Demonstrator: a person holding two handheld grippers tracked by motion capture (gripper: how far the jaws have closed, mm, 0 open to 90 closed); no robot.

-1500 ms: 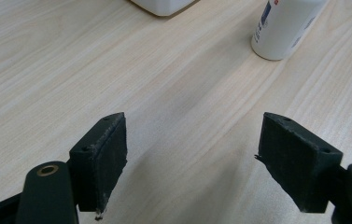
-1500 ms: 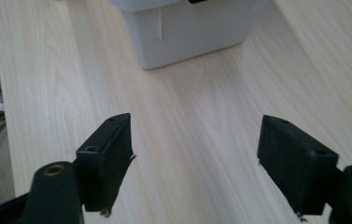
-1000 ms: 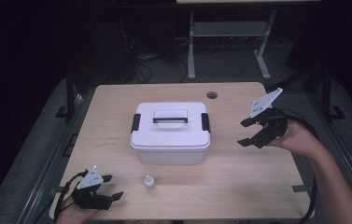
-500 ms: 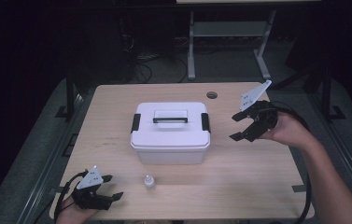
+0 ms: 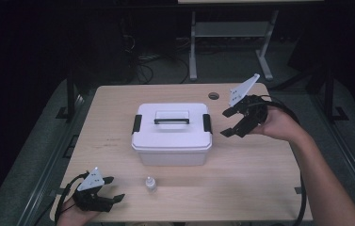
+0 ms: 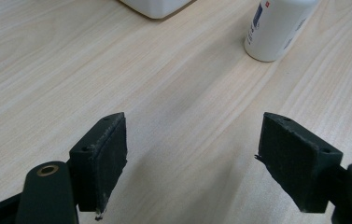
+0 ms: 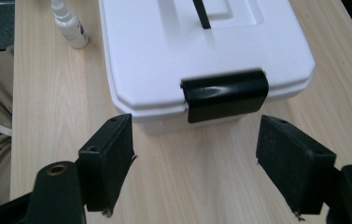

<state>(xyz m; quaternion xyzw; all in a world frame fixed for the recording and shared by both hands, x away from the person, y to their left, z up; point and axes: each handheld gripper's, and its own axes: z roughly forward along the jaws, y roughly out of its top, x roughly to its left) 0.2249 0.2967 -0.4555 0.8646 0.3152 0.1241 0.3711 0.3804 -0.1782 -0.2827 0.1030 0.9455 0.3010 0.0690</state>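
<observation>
White plastic box (image 5: 172, 136) sits upright near the middle of the counter (image 5: 260, 165), lid closed, black handle (image 5: 171, 121) lying flat on top, black latch (image 7: 225, 95) on each short end, both clipped down. Small white bottle (image 5: 151, 183) stands upright near the counter's front edge, just in front of the box, apart from it.

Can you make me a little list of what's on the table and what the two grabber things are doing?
table: light wood
box: white, lid on, black handle, black latches
bottle: small, white, upright, in front of the box
left gripper: jaws open, holding nothing, near the bottle
right gripper: jaws open, holding nothing, aimed at the box's latch
</observation>
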